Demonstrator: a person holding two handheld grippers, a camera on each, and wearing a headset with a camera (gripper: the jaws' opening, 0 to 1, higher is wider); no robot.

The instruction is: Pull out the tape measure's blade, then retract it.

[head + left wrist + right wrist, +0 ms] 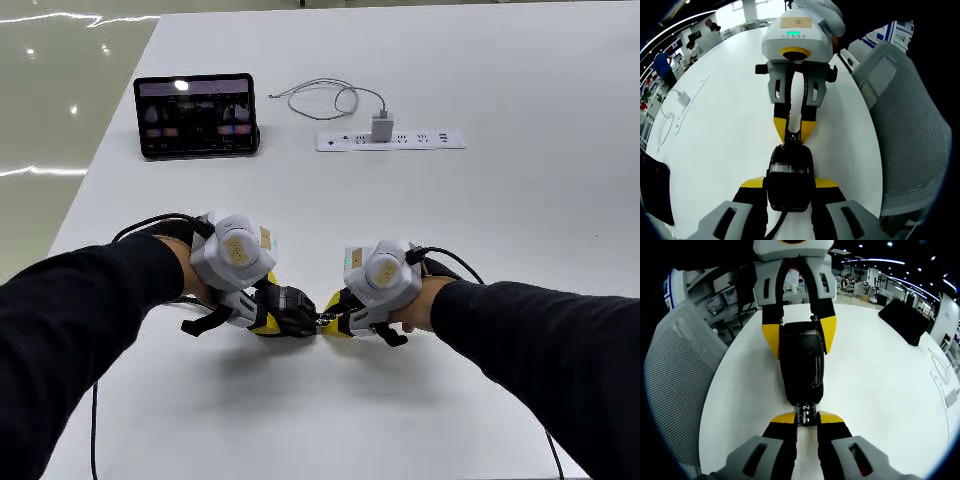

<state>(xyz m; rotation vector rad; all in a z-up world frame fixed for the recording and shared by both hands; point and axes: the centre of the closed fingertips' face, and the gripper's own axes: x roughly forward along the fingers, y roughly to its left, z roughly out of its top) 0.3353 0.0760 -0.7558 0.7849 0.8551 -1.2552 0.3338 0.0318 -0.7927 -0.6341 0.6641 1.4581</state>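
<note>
A black tape measure [291, 309] sits just above the white table [480, 200] near its front edge. My left gripper [272, 304] is shut on its body, and the case [790, 177] shows between my yellow-tipped jaws. My right gripper [332, 318] faces it from the right, shut on the blade's tip. Only a very short piece of blade [806, 413] with printed numbers is out, right at the case [801, 362]. The two grippers nearly touch: the right gripper [794, 129] shows in the left gripper view, and the left gripper [800, 337] in the right gripper view.
A dark tablet [197, 115] stands at the back left. Beside it lies a white power strip [395, 140] with a charger [382, 127] and looped cable [320, 98]. A grey mesh chair [905, 125] stands by the table's near edge. Black cables trail from both grippers.
</note>
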